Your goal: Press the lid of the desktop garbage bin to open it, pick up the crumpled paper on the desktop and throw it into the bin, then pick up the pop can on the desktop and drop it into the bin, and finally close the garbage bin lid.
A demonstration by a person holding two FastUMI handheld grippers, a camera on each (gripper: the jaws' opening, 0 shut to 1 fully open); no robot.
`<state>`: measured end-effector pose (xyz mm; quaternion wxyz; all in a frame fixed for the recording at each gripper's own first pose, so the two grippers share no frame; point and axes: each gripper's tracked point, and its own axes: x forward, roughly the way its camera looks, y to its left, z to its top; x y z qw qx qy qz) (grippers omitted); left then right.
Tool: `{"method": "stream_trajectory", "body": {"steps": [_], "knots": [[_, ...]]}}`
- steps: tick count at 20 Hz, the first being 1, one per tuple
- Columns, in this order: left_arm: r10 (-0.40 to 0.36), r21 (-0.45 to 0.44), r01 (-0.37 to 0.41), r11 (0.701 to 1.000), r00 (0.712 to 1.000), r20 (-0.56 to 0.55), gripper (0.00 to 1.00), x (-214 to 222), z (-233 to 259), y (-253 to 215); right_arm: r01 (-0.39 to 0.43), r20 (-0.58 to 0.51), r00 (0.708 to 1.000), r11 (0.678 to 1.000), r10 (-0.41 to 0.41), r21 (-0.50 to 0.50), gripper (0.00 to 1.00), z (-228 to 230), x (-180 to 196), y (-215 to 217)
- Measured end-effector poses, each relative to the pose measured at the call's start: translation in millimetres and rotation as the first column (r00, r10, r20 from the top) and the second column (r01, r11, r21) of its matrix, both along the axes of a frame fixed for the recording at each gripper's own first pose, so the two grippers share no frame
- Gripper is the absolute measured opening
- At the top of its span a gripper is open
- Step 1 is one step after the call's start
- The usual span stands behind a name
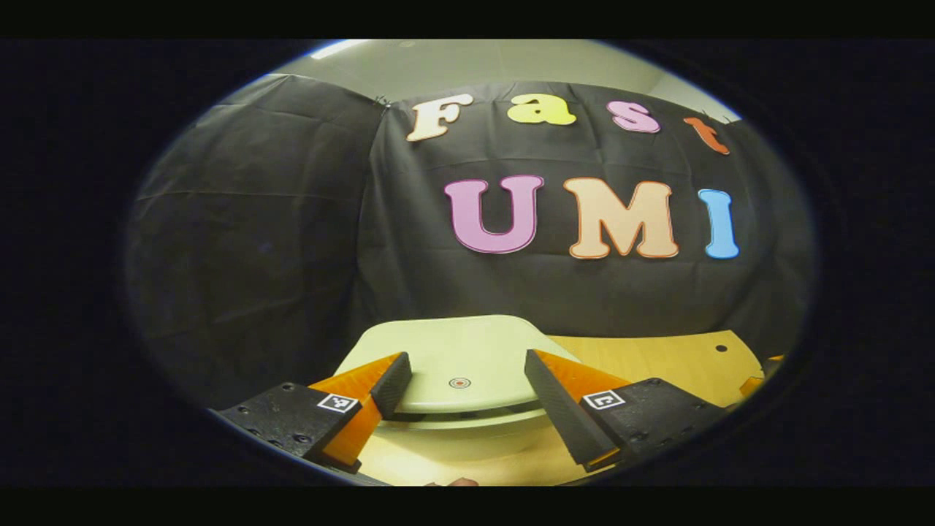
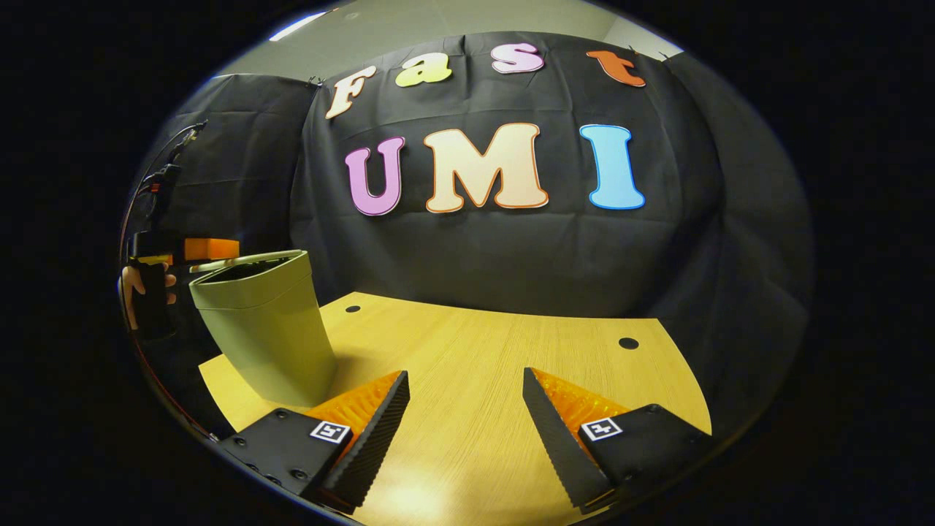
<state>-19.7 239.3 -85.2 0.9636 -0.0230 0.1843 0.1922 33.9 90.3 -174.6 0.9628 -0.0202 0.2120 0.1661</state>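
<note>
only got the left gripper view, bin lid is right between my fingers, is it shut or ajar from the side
Observer: From the right gripper view the lid is ajar, with a dark gap above the rim of the bin.
Operator: where's my hand-held gripper relative to it
Observer: The left hand-held gripper sits level with the lid, on the far side of the bin from the right one.
Operator: and the other one
Observer: The right hand-held gripper is open over the table, apart from the bin.
</note>
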Motion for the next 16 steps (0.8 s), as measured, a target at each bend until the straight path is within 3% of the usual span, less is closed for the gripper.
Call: {"method": "stream_trajectory", "body": {"steps": [7, 8, 10, 12, 16], "knots": [[-0.006, -0.01, 0.006, 1.0, 1.0, -0.028, 0.95, -6.2, -12.7, -2.5, -0.025, 0.001, 1.0, 1.0, 0.025, -0.011, 0.99, -0.7, -6.1, 8.1], [-0.007, -0.008, 0.007, 1.0, 1.0, -0.021, 1.0, -5.1, -10.5, -2.4, -0.027, 0.002, 1.0, 1.0, 0.027, -0.012, 0.98, -0.8, -6.7, 8.6], [-0.008, -0.021, 0.007, 1.0, 0.999, -0.038, 0.96, -7.4, -17.6, -3.5, -0.033, -0.003, 0.999, 0.999, 0.033, -0.006, 0.98, -2.0, -7.9, 10.8], [-0.023, -0.004, 0.023, 1.0, 0.999, -0.024, 0.99, -6.2, -15.0, -4.7, -0.036, -0.006, 0.999, 0.999, 0.036, 0.0, 0.96, -4.0, -7.7, 12.5], [-0.019, -0.009, 0.018, 1.0, 0.994, -0.108, 0.95, -10.6, -24.0, -5.0, -0.039, -0.01, 0.999, 0.999, 0.039, -0.023, 0.99, -9.9, -9.2, 12.4]]}}
